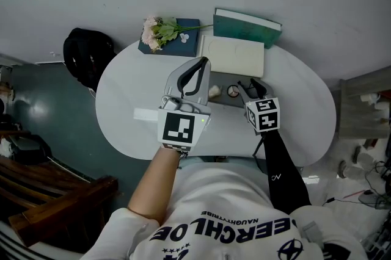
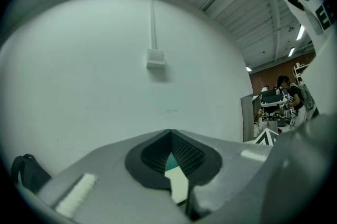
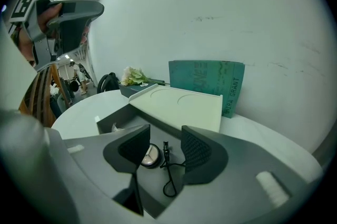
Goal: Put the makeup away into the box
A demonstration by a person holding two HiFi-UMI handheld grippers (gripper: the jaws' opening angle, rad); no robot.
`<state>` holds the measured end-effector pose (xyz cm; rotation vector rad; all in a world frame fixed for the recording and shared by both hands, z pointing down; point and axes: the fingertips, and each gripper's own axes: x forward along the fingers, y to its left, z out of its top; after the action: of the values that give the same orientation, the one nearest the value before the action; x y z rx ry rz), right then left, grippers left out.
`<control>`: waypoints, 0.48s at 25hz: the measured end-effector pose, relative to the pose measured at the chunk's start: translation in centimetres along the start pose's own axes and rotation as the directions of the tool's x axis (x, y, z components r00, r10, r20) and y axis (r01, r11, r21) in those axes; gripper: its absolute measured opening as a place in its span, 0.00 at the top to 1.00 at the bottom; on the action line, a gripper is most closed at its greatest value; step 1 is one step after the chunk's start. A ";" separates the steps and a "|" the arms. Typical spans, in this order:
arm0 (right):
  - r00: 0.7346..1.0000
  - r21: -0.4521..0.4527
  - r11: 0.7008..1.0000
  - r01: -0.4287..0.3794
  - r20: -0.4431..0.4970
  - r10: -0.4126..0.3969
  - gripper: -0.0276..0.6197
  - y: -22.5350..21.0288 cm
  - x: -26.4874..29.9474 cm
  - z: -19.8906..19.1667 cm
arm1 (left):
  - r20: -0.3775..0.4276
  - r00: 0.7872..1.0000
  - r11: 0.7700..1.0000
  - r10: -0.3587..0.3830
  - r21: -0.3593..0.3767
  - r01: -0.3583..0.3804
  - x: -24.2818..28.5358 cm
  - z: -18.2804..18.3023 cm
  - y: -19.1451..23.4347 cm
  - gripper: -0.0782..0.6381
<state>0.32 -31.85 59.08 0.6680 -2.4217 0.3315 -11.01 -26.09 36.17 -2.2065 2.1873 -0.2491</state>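
**Head view.** The box point(image 1: 223, 98) stood open at the far edge of the table point(image 1: 128, 94). Its lid point(image 1: 232, 56) was laid back toward a book point(image 1: 247, 25). A compact point(image 1: 233, 91) lay inside the box. Just beside it was a whitish item point(image 1: 214, 92) too small to identify. The left gripper point(image 1: 200, 62) hung over the middle of the table with its tips together. The right gripper point(image 1: 252, 88) pointed down into the box. Flowers point(image 1: 159, 32) lay at the far left edge, and a bag point(image 1: 88, 57) sat off the table to the left. The person's body cut off the near edge.

**Left gripper view.** The left gripper point(image 2: 171, 149) had its jaws closed tip to tip with nothing between them. A narrow slit below the tips showed only slivers of lid and book. The inside of the box could not be seen from here.

**Right gripper view.** The right gripper point(image 3: 166, 146) had its jaws apart and gripped nothing. Beyond the gap, on the floor of the box point(image 3: 105, 122), lay the compact point(image 3: 151, 155). A thin black loop point(image 3: 168, 170) lay touching or just beside it, possibly an eyelash curler, though I could not confirm that. One pad hid part of the compact. The whitish item point(image 3: 117, 126) sat near the box's left wall.

**Handling, as judged.** The compact looked small, light, hard and smooth. It would likely slip under the pads, and its contents may crack if squeezed. It is best taken across opposite rims. The loop looked light, thin and stiff, and best pinched across its straight shank. I could make out no makeup outside the box.
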 end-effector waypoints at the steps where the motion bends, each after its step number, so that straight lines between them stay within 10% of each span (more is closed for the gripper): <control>1: 1.000 -0.002 1.000 -0.002 0.003 0.002 0.63 0.0 -0.1 0.0 | 0.000 1.000 1.000 0.000 0.001 0.000 0.0 0.0 0.0 0.89; 12: 1.000 -0.010 1.000 0.004 0.018 -0.004 0.65 -0.2 -1.2 -0.3 | 0.007 1.000 1.000 0.001 0.000 -0.001 -0.4 0.3 -0.6 0.89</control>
<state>1.37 -31.45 58.60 0.6745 -2.4375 0.3131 -10.37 -25.73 35.88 -2.2025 2.1849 -0.2407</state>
